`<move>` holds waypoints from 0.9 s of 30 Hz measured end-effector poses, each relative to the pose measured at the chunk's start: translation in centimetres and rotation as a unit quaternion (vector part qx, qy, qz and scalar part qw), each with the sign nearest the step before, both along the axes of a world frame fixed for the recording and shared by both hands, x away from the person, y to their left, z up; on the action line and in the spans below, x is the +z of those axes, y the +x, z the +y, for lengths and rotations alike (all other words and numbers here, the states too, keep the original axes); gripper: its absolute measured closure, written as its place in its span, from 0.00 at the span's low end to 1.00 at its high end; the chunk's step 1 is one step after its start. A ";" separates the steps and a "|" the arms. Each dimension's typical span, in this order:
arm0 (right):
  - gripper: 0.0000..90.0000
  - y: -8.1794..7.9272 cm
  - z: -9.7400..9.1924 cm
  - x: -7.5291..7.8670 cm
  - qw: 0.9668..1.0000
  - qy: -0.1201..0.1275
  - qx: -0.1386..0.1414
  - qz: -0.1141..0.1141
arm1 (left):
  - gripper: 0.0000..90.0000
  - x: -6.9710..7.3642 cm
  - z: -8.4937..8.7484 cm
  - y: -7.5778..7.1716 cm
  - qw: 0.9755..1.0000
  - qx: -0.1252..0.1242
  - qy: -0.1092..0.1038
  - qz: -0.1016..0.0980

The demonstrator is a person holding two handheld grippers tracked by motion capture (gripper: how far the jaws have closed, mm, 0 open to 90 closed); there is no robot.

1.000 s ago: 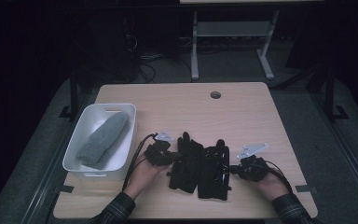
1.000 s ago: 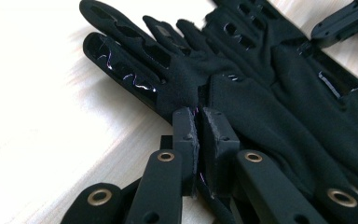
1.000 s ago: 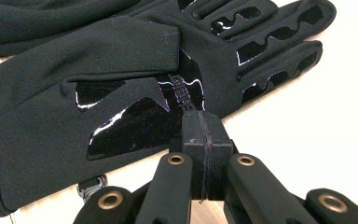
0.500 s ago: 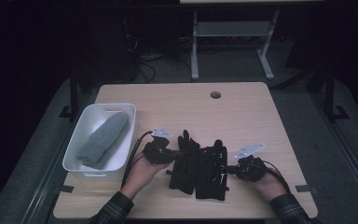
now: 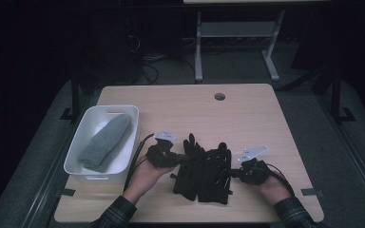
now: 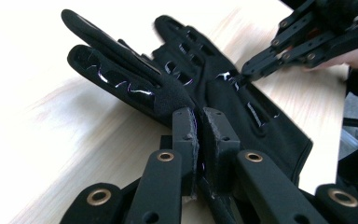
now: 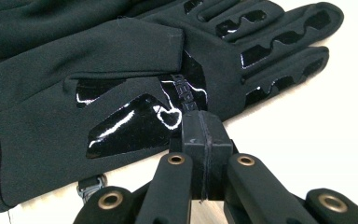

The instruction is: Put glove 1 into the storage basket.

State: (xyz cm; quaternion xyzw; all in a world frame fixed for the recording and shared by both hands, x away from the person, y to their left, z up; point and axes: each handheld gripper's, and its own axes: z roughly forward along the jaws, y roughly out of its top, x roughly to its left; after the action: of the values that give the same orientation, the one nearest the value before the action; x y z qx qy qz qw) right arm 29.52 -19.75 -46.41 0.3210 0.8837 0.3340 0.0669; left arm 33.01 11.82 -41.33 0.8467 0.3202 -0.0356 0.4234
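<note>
A pair of black fabric gloves with glossy grip patches point(image 5: 204, 171) lies flat near the front edge of the pale wooden desk point(image 5: 247, 118), between the two hands. The left tool point(image 5: 177, 159) comes in from the gloves' left side; in the left gripper view its jaws are pinched on a fold of the left-hand glove point(image 6: 135, 88). The right tool point(image 5: 232, 174) meets the gloves from the right, its jaws fully closed, clamping a thin black strap point(image 7: 182, 93) of the right-hand glove point(image 7: 102, 84). A white plastic tub point(image 5: 86, 137) holding a grey knitted mitten point(image 5: 105, 142) stands well apart at the left.
</note>
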 end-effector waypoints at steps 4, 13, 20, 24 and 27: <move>1.00 -0.1 0.7 0.0 1.000 -0.001 0.008 -0.003 | 0.92 0.3 -0.4 0.1 1.000 -0.003 -0.008 -0.001; 1.00 -0.1 2.3 0.0 1.000 0.003 0.023 -0.004 | 0.92 0.7 -1.8 0.2 1.000 -0.018 -0.017 -0.005; 1.00 -0.2 2.5 0.0 1.000 0.003 0.025 -0.006 | 0.92 0.3 -3.4 0.1 0.999 -0.032 -0.025 -0.001; 1.00 -0.2 2.5 0.0 1.000 0.002 0.026 -0.007 | 0.92 0.0 -4.5 0.0 0.999 -0.044 -0.023 0.000; 1.00 -0.2 2.5 0.0 1.000 0.003 0.026 -0.007 | 0.92 -0.3 -5.2 0.0 0.999 -0.048 -0.024 0.001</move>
State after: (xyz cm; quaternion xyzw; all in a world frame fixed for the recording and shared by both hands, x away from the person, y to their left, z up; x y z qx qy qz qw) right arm 29.35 -17.25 -46.44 0.2955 0.8904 0.3403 0.0631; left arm 33.00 6.66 -41.66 0.8509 0.2785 -0.0643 0.4407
